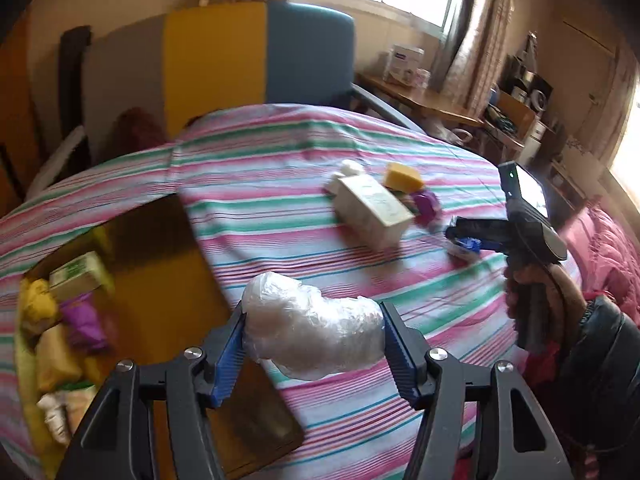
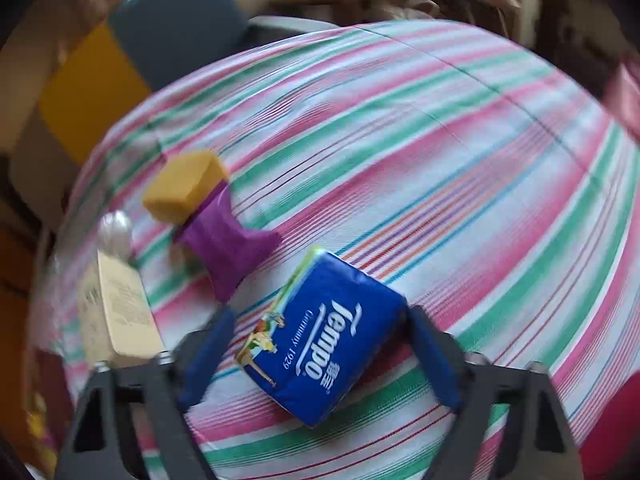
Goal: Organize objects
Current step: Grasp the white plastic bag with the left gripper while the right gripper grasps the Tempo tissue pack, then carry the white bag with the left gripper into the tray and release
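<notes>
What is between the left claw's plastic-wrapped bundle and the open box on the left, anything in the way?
Nothing visible stands in the way. The left claw holds the plastic-wrapped bundle above the striped cloth, right beside the cardboard box. Only the box's open flap lies beneath it. The box already holds several items but still shows bare floor.

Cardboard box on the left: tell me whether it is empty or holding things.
Holding things. The cardboard box stands open, with a green-labelled pack, a purple pouch and yellow items inside it.

Black tongs [image 1: 314,344] with ribbed blue pads [image 1: 230,354] and silver screws; dark puffy sleeve [image 1: 600,364] on the right arm
</notes>
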`<state>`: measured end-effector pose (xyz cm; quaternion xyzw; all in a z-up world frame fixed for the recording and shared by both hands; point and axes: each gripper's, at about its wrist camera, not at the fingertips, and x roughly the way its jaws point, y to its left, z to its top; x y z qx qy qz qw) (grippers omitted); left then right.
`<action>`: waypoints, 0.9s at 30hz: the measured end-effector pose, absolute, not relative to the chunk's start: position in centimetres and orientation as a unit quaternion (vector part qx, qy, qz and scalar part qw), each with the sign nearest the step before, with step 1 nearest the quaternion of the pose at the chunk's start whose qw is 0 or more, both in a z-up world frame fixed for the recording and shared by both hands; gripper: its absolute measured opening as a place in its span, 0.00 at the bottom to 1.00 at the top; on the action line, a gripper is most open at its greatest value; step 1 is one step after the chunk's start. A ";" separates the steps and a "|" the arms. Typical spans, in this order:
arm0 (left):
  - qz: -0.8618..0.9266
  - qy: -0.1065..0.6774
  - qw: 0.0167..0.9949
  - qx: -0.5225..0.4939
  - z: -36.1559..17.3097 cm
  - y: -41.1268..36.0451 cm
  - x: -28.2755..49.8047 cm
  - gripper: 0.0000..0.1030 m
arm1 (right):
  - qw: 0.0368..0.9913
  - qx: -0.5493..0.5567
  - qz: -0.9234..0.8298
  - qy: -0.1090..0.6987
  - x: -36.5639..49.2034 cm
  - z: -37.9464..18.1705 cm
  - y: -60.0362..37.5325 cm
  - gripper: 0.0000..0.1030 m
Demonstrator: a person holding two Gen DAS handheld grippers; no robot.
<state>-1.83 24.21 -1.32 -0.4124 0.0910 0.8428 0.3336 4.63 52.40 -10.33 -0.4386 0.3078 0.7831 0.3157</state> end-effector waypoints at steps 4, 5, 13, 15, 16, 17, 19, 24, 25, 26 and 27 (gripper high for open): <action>0.867 0.083 0.284 -0.402 -0.9 20.2 -2.2 0.61 | 0.286 -0.469 0.805 0.226 3.0 -10.3 49.8 0.53; 0.873 0.082 0.267 -0.400 -0.9 18.9 -2.4 0.61 | 0.282 -0.476 0.805 0.213 2.8 -10.5 49.5 0.53; 0.895 0.074 0.186 -0.398 -1.6 12.1 -2.9 0.61 | 0.275 -0.487 0.808 0.187 2.8 -10.9 49.2 0.53; 0.897 0.067 0.177 -0.400 -1.8 11.0 -2.8 0.61 | 0.275 -0.486 0.809 0.181 2.8 -10.9 49.1 0.53; 0.897 0.066 0.173 -0.401 -1.9 10.6 -2.8 0.61 | 0.276 -0.486 0.810 0.177 2.9 -10.9 49.0 0.53; 0.897 0.063 0.170 -0.402 -2.0 10.2 -2.7 0.61 | 0.276 -0.486 0.811 0.174 2.9 -10.9 48.9 0.53; 0.897 0.058 0.167 -0.405 -2.2 9.7 -2.7 0.61 | 0.275 -0.485 0.812 0.172 3.0 -10.8 48.9 0.53; 0.896 0.047 0.163 -0.411 -2.7 8.7 -2.7 0.61 | 0.276 -0.483 0.814 0.166 3.0 -10.7 48.9 0.53; 0.895 0.046 0.163 -0.413 -2.8 8.5 -2.7 0.61 | 0.276 -0.482 0.815 0.165 3.1 -10.6 48.9 0.53; 0.894 0.043 0.164 -0.416 -2.8 8.4 -2.8 0.61 | 0.276 -0.482 0.815 0.164 3.2 -10.7 48.8 0.53; 0.891 0.033 0.167 -0.421 -2.9 8.0 -2.9 0.61 | 0.276 -0.482 0.816 0.163 3.3 -10.6 48.6 0.53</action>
